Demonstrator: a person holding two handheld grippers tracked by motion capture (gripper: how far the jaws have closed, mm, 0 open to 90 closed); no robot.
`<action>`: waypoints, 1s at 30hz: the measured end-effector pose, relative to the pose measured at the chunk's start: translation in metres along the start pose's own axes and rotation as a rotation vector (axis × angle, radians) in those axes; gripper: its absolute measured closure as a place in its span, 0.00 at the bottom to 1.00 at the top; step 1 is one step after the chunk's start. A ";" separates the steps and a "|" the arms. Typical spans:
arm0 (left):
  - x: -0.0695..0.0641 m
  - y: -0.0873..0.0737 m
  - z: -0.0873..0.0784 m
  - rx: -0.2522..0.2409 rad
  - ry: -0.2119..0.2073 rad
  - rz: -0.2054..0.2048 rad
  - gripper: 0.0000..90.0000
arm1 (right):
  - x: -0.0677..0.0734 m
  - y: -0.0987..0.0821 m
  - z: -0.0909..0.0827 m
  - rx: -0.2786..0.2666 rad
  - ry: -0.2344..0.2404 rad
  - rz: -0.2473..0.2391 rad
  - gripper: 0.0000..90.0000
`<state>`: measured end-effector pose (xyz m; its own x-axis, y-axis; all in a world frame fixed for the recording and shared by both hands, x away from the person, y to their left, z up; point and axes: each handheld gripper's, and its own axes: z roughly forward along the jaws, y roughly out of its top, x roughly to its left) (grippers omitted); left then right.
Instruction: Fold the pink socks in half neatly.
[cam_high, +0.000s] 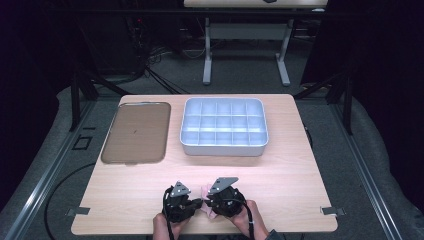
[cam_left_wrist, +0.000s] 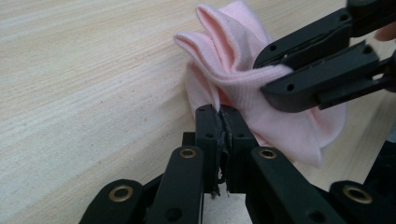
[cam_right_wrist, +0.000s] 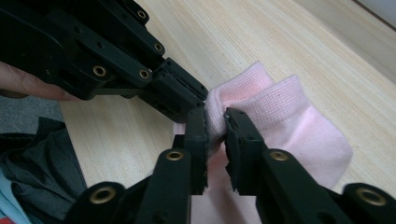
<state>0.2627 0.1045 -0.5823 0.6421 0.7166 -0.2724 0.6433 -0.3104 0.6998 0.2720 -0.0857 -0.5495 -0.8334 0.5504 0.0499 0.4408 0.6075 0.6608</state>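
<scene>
A small pink sock (cam_high: 204, 190) lies crumpled near the table's front edge, between the two grippers. My left gripper (cam_high: 199, 203) comes at it from the left, and in the left gripper view its jaws (cam_left_wrist: 219, 113) are pressed together on a fold of the sock (cam_left_wrist: 233, 51). From the right comes my right gripper (cam_high: 208, 202), its jaws (cam_right_wrist: 215, 122) pinching the ribbed cuff of the sock (cam_right_wrist: 280, 109). The left gripper view also has the right gripper's fingers (cam_left_wrist: 322, 70) clamped on the fabric. In the right gripper view the left gripper's fingers (cam_right_wrist: 180, 88) meet the sock's edge.
A white box (cam_high: 224, 150) divided into several compartments stands at the back middle of the wooden table (cam_high: 280, 185). A flat brown tray (cam_high: 136, 132) lies to its left. The person's hands (cam_high: 250, 215) hold the grippers at the front edge.
</scene>
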 end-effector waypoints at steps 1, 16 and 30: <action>0.000 0.000 -0.001 -0.003 0.002 -0.007 0.94 | -0.001 0.000 0.000 -0.001 0.005 0.004 0.81; 0.007 -0.003 -0.010 -0.009 -0.010 -0.029 0.83 | -0.010 -0.012 -0.030 -0.076 0.004 0.040 0.63; 0.008 -0.006 -0.004 0.000 -0.029 -0.015 0.96 | 0.003 -0.004 0.007 0.089 -0.017 -0.012 0.81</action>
<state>0.2621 0.1147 -0.5860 0.6446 0.7025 -0.3018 0.6526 -0.2999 0.6958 0.2699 -0.0826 -0.5570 -0.8334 0.5520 0.0294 0.4596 0.6623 0.5917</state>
